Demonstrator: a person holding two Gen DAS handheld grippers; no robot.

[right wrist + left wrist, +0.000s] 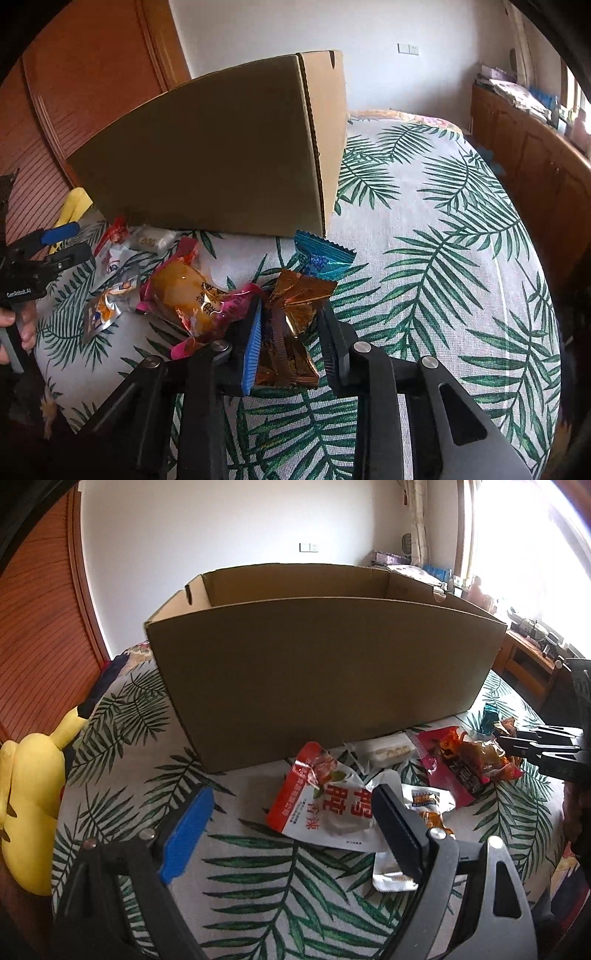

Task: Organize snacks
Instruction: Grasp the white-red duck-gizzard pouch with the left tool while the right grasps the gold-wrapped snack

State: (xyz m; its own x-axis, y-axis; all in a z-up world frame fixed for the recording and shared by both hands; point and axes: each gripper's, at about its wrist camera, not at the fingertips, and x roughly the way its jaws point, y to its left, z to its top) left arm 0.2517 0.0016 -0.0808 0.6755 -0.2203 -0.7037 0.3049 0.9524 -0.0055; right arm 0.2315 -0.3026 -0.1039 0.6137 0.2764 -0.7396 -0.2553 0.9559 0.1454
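I have the right hand-held gripper [290,332] low over the bed [443,258], its jaws set either side of a gold foil packet [291,332] but not yet pressing it, so I judge this is the pick about to close. The left hand-held gripper [291,827] hangs wide open and empty above a red-and-white pouch [325,797], ready for its own turn. The snacks lie in a loose heap just near of the cardboard box [325,664], which stands open-topped on the bed, presumably as the place to sort them into. The gold packet is crinkled and shiny; beside it lie a blue wrapper [321,258] on the far side and a pink-edged bag [192,299] to the left.
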